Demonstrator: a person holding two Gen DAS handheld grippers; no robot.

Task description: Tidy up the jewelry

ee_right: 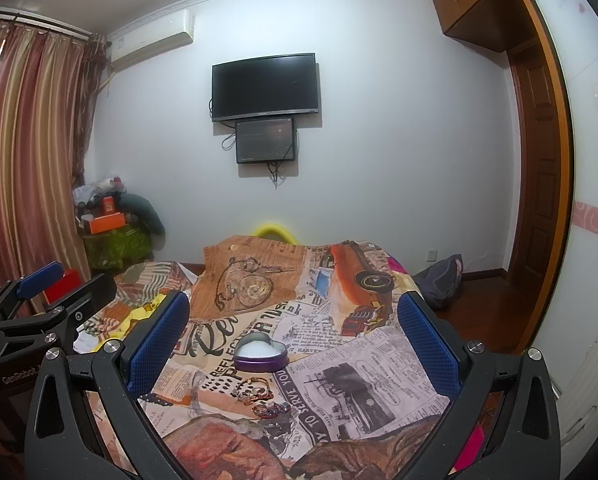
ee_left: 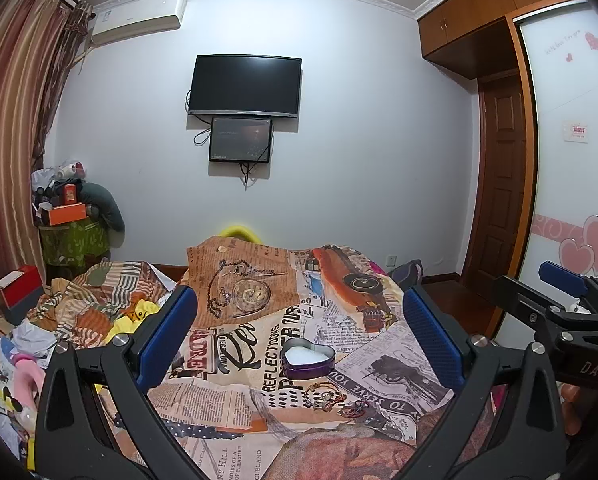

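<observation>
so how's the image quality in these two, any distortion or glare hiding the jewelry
Left wrist view: strong fisheye bend, the wardrobe edge bows, corners go black; the jewelry is small but unobscured before the heart tin, between the open left tongs. Right wrist view: same bending and dark corners, even indoor light, no glare on the jewelry; fine detail is soft.

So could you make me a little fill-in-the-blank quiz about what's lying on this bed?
1. The purple tin is shaped like a ____.
2. The jewelry lies on the bedspread, ____ the tin rather than in it.
3. The left gripper and the right gripper both have their jaws ____.
4. The tin's lining is ____ in colour.

Missing words: heart; outside; open; white
</observation>
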